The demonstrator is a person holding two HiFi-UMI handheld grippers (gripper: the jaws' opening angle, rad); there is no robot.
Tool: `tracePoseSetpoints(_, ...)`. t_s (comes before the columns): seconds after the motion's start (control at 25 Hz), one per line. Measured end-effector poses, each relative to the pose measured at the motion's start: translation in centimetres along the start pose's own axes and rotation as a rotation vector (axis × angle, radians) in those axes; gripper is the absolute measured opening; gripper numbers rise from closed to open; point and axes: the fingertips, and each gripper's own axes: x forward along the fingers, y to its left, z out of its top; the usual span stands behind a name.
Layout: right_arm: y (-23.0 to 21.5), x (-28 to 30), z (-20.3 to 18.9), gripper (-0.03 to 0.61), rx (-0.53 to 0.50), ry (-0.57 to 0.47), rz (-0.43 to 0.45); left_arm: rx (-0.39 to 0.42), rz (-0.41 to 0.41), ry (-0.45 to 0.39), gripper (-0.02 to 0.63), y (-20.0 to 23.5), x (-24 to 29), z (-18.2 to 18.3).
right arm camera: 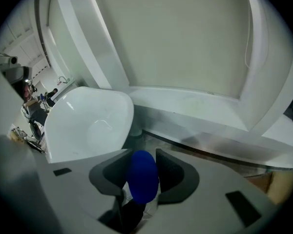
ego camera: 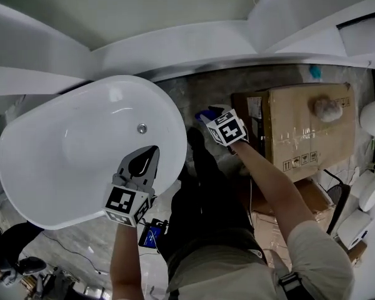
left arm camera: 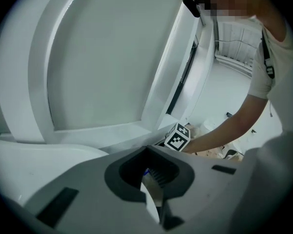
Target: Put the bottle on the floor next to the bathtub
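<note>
My right gripper point(right arm camera: 142, 161) is shut on a bottle with a blue cap point(right arm camera: 143, 177); the cap stands between the two grey jaws. In the head view the right gripper point(ego camera: 214, 119) holds the bottle point(ego camera: 205, 115) above the grey stone floor point(ego camera: 203, 86), just right of the white bathtub point(ego camera: 62, 161). From the right gripper view the bathtub point(right arm camera: 83, 126) lies ahead to the left. My left gripper point(ego camera: 149, 157) hovers over the tub's near rim. Its jaws meet at the tips, and nothing is held in the left gripper point(left arm camera: 149, 168).
A large cardboard box point(ego camera: 306, 130) stands on the floor right of the bottle, with a fluffy ball point(ego camera: 328, 108) on top. White curved walls ring the back. Cables and a small device point(ego camera: 151, 235) lie by the person's feet.
</note>
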Motion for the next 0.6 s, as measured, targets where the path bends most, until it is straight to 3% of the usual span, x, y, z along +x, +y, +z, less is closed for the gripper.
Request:
tracePoseSetpoints(0.2, -2.2, 5.9, -1.2, 0.16, 0.0, -0.004, -0.017, -0.099, 0.003, -0.023, 0.057, 3.7, 3.9, -3.6)
tracePoseSetpoints(0.36, -3.9, 10.3, -2.9, 0.16, -0.004, 0.017, -0.032, -0.16, -0.054, -0.041, 0.057, 4.5, 7.6, -6.2)
tracePoseSetpoints(0.6, -4.4, 16.8, -5.3, 0.16, -0.043, 0.037, -0.025, -0.191, -0.077, -0.071, 0.057, 6.1, 11.2, -9.5)
